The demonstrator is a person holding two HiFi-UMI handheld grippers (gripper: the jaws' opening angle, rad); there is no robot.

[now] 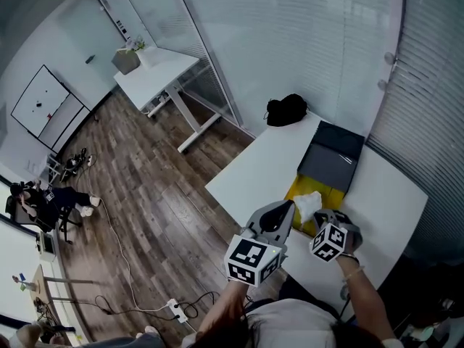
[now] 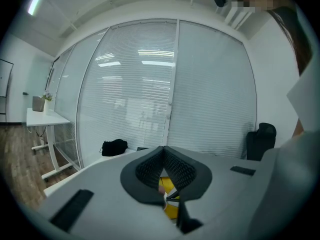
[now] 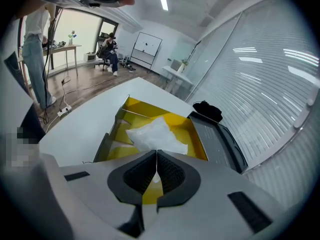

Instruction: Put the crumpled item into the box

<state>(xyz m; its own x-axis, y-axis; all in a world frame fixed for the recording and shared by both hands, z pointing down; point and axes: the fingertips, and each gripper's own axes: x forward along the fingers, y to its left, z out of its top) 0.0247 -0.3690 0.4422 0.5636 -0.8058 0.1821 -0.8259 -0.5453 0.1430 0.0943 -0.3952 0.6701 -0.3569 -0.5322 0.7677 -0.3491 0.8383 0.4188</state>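
A room with a wood floor (image 1: pixel 145 187), blind-covered glass walls (image 1: pixel 312 42) and one whiteboard (image 1: pixel 47 104) holds two white tables: a far desk (image 1: pixel 156 75) and the near table (image 1: pixel 384 194). The near table carries one black bag (image 1: pixel 286 109) and one open yellow box (image 1: pixel 296 193). Of the two grippers, the left gripper (image 2: pixel 164 156) has its jaws pressed together on nothing, and the right gripper (image 3: pixel 156 154) pinches the edge of the one white crumpled item (image 1: pixel 308 204) over the box's yellow inside.

There is one yellow box (image 3: pixel 187 129), one crumpled white wad (image 3: pixel 155 134), one dark lid (image 1: pixel 330 162), one black bag (image 1: pixel 285 110), one tabletop (image 1: pixel 257 167), and two claws: left claw (image 2: pixel 163 150), right claw (image 3: pixel 156 155).
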